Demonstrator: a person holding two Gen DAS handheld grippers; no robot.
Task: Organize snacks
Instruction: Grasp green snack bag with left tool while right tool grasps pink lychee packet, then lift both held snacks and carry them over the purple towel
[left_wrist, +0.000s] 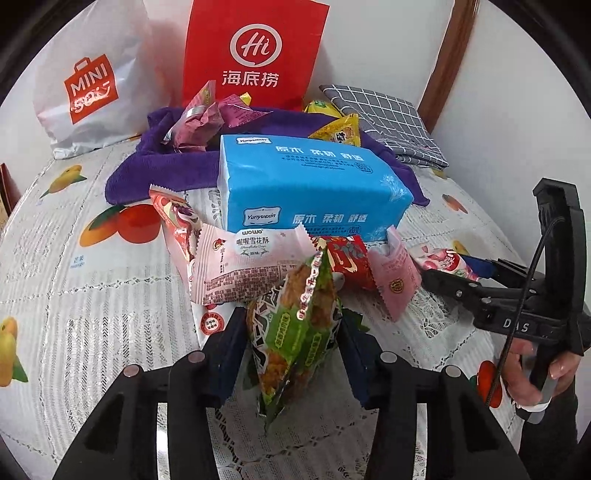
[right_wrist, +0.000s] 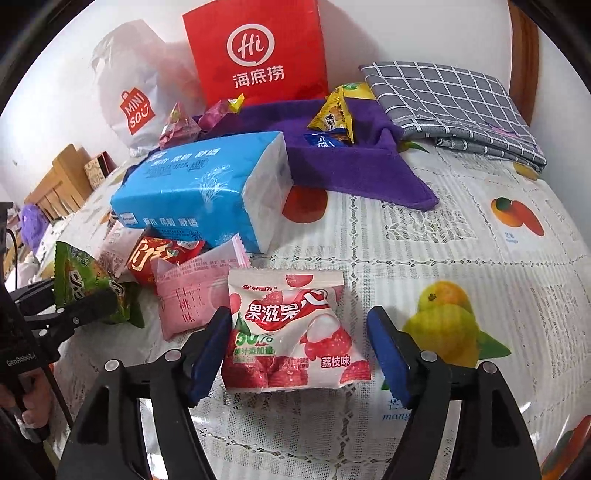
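My left gripper (left_wrist: 293, 332) is shut on a green snack packet (left_wrist: 291, 354), which stands upright between its blue pads just above the tablecloth. The same packet (right_wrist: 85, 284) shows at the left edge of the right wrist view. My right gripper (right_wrist: 299, 317) is open around a white and red lychee candy packet (right_wrist: 291, 332) that lies flat on the table; the right pad stands clear of it. Loose between the two grippers lie a pink wowo packet (left_wrist: 251, 266), a red packet (left_wrist: 347, 262) and a pink peach packet (right_wrist: 192, 299).
A blue tissue pack (left_wrist: 306, 184) lies behind the loose snacks. Further back, a purple towel (right_wrist: 354, 166) carries pink and yellow snacks. A red paper bag (left_wrist: 255, 51) and a white Miniso bag (left_wrist: 92, 92) stand against the wall, with a folded grey checked cloth (right_wrist: 450, 107) at the right.
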